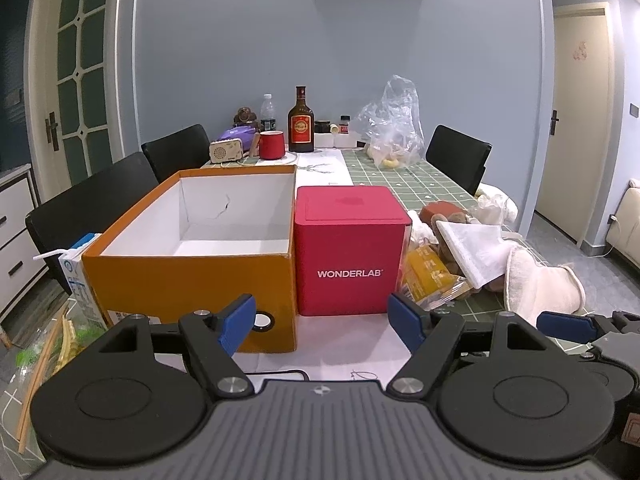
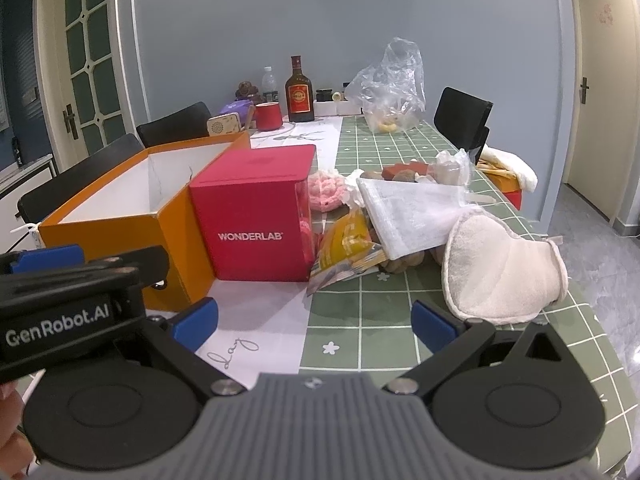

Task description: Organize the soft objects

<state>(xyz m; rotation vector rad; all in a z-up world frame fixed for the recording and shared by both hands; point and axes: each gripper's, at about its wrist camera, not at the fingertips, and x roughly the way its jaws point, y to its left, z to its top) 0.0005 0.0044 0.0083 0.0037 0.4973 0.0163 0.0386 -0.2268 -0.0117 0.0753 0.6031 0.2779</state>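
We see the soft things heaped on the right side of the bench (image 2: 360,320), which wears a green checked cloth. Nearest us lies a cream terry-cloth mitt (image 2: 504,268), flat on the cloth. Just behind it, a white gauze drawstring pouch (image 2: 408,210) leans over a yellow crinkled snack packet (image 2: 348,240), and a pink crocheted piece (image 2: 326,190) sits behind the packet, against the side of a red cube-shaped box marked WONDERLAB (image 2: 256,216). Brown plush shapes lie under and behind the pouch; we cannot tell what they are.

The red box stands upright, touching the right wall of an open orange cardboard box with a white inside (image 1: 192,272), in which we see nothing. A blue-and-white carton (image 1: 76,276) stands against the orange box's left side.

Our left gripper (image 1: 322,322) hovers in front of the two boxes, its blue fingers (image 1: 240,320) spread wide and holding nothing. Our right gripper (image 2: 316,322) hangs over the cloth near the mitt, its fingers likewise wide apart with nothing between them.

At the far end of the bench stand a dark glass bottle with a red label (image 1: 301,124), a red mug (image 1: 272,145) and a crumpled clear plastic bag (image 1: 394,128).
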